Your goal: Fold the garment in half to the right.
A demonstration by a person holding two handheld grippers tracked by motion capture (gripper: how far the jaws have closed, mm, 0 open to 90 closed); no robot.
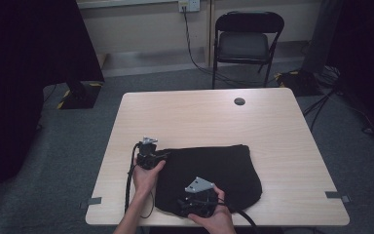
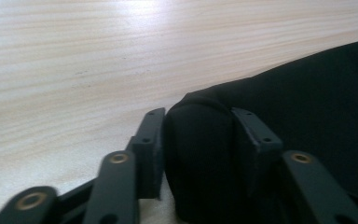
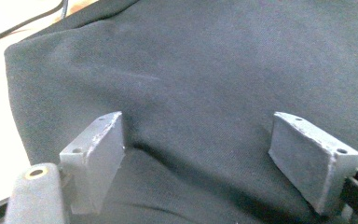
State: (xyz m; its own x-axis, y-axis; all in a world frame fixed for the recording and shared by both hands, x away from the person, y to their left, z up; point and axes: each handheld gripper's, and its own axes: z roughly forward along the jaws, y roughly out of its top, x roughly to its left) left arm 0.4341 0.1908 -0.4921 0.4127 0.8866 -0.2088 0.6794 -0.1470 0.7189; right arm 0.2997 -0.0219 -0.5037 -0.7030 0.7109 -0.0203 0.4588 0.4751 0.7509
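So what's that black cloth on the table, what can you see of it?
The black cloth is a folded, matte, finely woven dark fabric, lying flat on the near part of the pale wooden table, with rounded, padded-looking edges. At its left corner the left tool pinches a thick bunched fold between its jaws. The right tool rests on the near edge with its jaws spread, pads pressing down into the fabric.

left gripper [image 1: 161, 157] jaws pinched close together; right gripper [image 1: 195, 207] jaws spread wide, tips pressed down.

High view looks forward and down on the table [image 1: 185, 117]; both gripper views sit close over the black cloth [image 1: 224, 170].
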